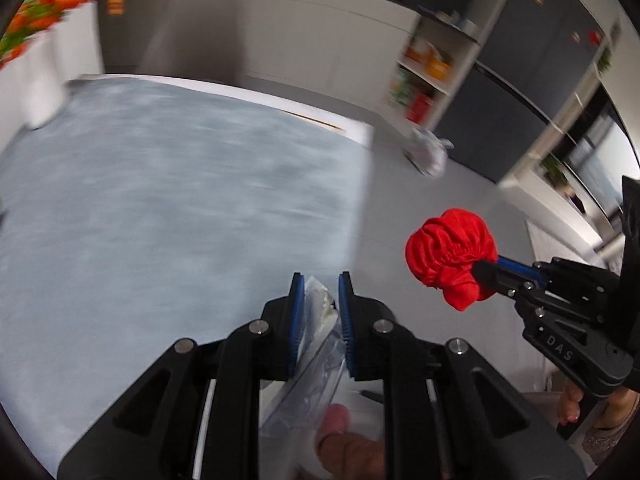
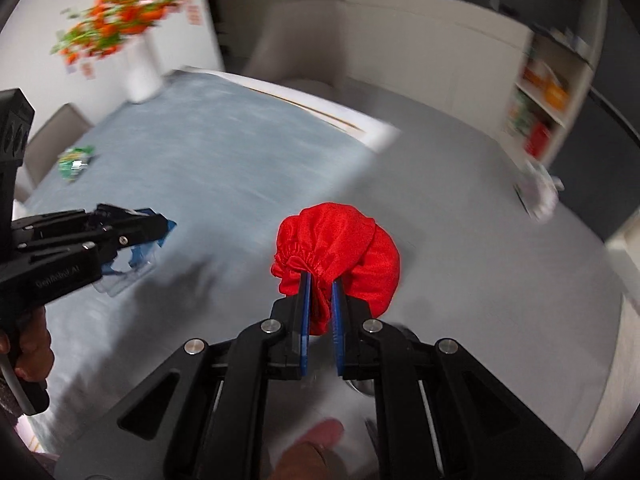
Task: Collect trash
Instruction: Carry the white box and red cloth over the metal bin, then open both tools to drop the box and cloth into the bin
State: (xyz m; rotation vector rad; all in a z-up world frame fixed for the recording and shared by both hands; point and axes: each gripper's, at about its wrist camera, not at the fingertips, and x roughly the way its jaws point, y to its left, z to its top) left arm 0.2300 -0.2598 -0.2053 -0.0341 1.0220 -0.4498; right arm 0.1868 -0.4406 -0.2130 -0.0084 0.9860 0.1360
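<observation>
Trash rides in both clamped grippers, a clear plastic wrapper (image 1: 320, 336) in the left gripper (image 1: 320, 312) and a red crumpled cloth (image 2: 340, 256) in the right gripper (image 2: 321, 304), so keep both squeezed over the blue-grey tabletop (image 2: 224, 168) until, presumably, a bin.

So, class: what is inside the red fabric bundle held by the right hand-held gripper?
Cannot be seen. The red fabric bundle is gathered shut where the right hand-held gripper pinches it; only its outer cloth shows.
</observation>
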